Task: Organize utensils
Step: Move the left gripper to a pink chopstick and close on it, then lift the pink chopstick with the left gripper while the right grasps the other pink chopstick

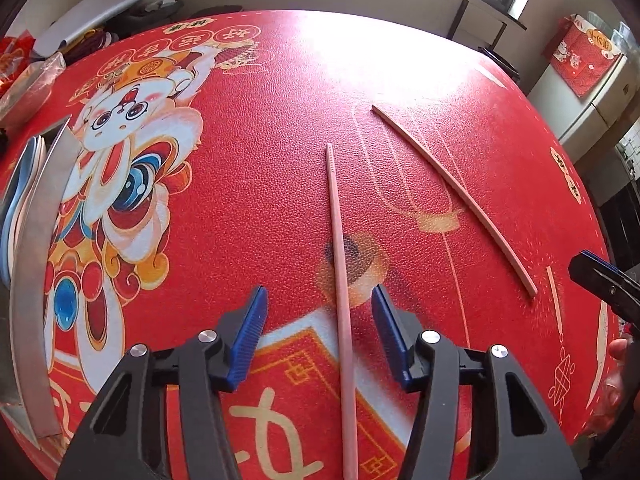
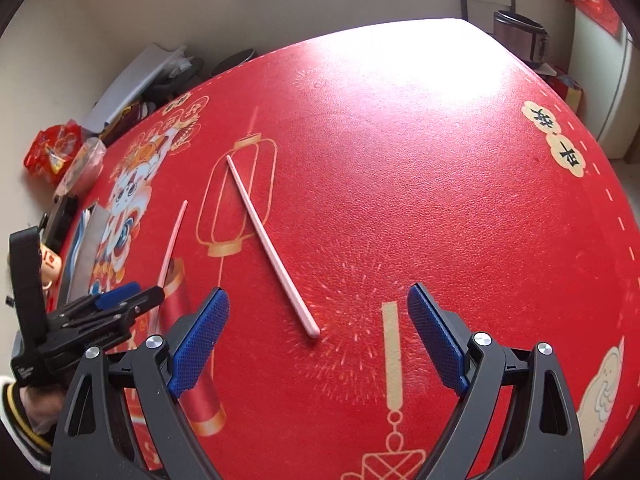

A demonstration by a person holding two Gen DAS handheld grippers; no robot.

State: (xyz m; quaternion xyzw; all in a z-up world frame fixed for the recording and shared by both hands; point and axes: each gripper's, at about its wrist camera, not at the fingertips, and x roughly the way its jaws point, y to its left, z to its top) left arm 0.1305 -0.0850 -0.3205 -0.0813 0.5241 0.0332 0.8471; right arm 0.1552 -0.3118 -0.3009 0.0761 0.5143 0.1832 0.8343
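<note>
Two pink chopsticks lie apart on the red printed tablecloth. The first chopstick (image 1: 340, 280) runs lengthwise between the open blue pads of my left gripper (image 1: 320, 312), which hovers over its thick end; it also shows in the right wrist view (image 2: 172, 240). The second chopstick (image 1: 452, 196) lies diagonally to the right; in the right wrist view (image 2: 272, 246) its thick end points at my open, empty right gripper (image 2: 318, 320). The right gripper's tip (image 1: 600, 276) shows at the left view's right edge. The left gripper (image 2: 120, 300) shows at the right view's left.
A metal tray (image 1: 36, 280) with blue-white plates (image 1: 16, 200) stands at the table's left edge. Bags and papers (image 2: 132, 84) clutter the far left. A rice cooker (image 2: 520, 36) and a white cabinet (image 1: 580, 92) stand beyond the table.
</note>
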